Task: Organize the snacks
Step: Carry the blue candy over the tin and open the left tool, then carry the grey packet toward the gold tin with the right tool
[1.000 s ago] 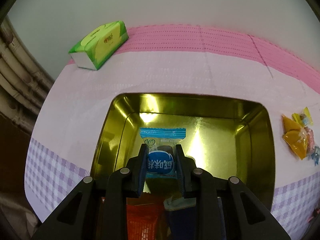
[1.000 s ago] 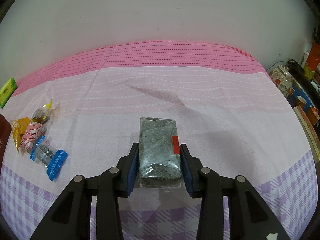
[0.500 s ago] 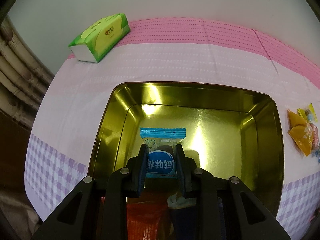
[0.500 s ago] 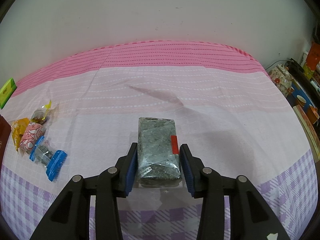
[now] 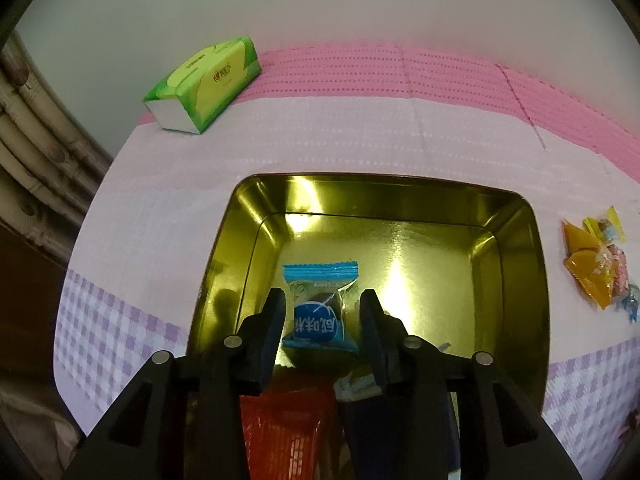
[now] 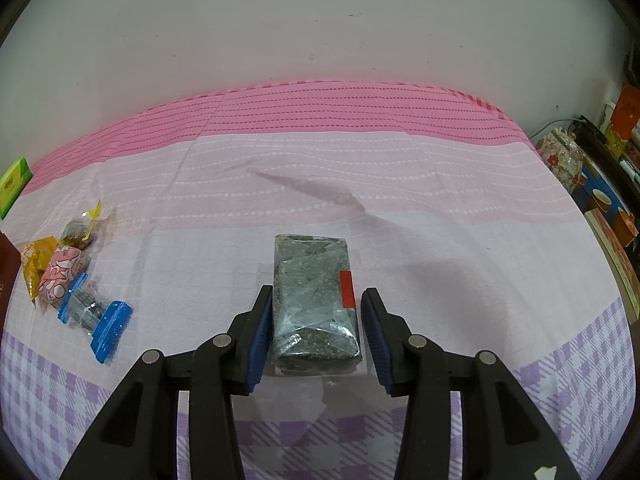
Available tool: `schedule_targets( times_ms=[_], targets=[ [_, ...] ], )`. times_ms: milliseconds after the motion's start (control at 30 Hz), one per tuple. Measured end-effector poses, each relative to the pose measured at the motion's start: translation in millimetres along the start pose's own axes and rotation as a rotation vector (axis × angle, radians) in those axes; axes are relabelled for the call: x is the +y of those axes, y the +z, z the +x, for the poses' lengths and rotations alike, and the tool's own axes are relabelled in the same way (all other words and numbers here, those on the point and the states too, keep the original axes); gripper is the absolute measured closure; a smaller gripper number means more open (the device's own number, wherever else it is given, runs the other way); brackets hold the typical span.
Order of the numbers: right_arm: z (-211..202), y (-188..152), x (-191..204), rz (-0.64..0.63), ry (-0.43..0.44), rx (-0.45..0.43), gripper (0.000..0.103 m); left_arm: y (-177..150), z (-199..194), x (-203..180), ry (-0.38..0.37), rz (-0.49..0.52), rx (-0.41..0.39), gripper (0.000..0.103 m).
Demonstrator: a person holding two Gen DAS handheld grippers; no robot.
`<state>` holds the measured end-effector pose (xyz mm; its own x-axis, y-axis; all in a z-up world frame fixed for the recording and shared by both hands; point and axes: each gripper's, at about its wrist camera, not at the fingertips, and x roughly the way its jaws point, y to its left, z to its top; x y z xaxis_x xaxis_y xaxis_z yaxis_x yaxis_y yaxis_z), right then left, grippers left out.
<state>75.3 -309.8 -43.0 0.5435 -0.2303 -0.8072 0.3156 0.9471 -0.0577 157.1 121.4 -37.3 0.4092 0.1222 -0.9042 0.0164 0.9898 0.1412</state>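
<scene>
Pink-and-lilac cloth covers the surface, gold tin (image 5: 516,264) at lower centre of the left view

Left tool (image 5: 322,310) hangs parted over the tin, gripping nothing; the blue candy (image 5: 320,312) lies loose between its fingers on the tin floor. Right tool (image 6: 316,322) is spread around the grey packet (image 6: 314,300), gaps on both sides, the packet's long axis running straight ahead along the fingers, so closing squeezes its narrow width
</scene>
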Motion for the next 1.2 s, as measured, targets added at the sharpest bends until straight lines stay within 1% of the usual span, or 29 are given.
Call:
schedule_targets(
  times_ms=[300,567,767,833,900,933,1033,1133,1200],
  targets=[
    [0.3,0.0,-0.1,-0.001,0.000,0.000,0.062,-12.7,-27.8,2.0,0.023,-0.015,-0.054,0.062],
    [0.3,-0.7,-2.8,0.004,0.000,0.001,0.061,-31.9,-45.0,6.6,0.041,-0.023,-0.075,0.062],
    [0.3,-0.6,-1.5,0.002,-0.003,0.001,0.061,-46.4,-56.0,18.8,0.061,-0.071,-0.079,0.062],
    [0.3,-0.5,-1.4,0.001,-0.003,0.001,0.062,-50.1,-58.9,23.0,0.069,-0.083,-0.080,0.062],
    [-0.1,-0.6,-0.7,-0.009,0.000,-0.001,0.069,-53.6,-61.6,27.4,0.084,-0.093,-0.089,0.062],
    [-0.8,-1.2,2.2,-0.020,-0.002,-0.003,0.070,-54.7,-62.1,29.1,0.098,-0.097,-0.093,0.062],
    [-0.5,0.3,5.7,-0.035,-0.024,0.002,0.070,-58.6,-62.9,35.3,0.120,-0.116,-0.094,0.062],
    [1.5,2.6,2.7,-0.012,-0.013,0.021,0.070,-62.1,-63.5,39.3,0.127,-0.125,-0.095,0.062],
    [1.7,4.0,1.8,-0.006,-0.022,0.033,0.070,-64.8,-65.3,42.1,0.139,-0.125,-0.107,0.061]
  ],
)
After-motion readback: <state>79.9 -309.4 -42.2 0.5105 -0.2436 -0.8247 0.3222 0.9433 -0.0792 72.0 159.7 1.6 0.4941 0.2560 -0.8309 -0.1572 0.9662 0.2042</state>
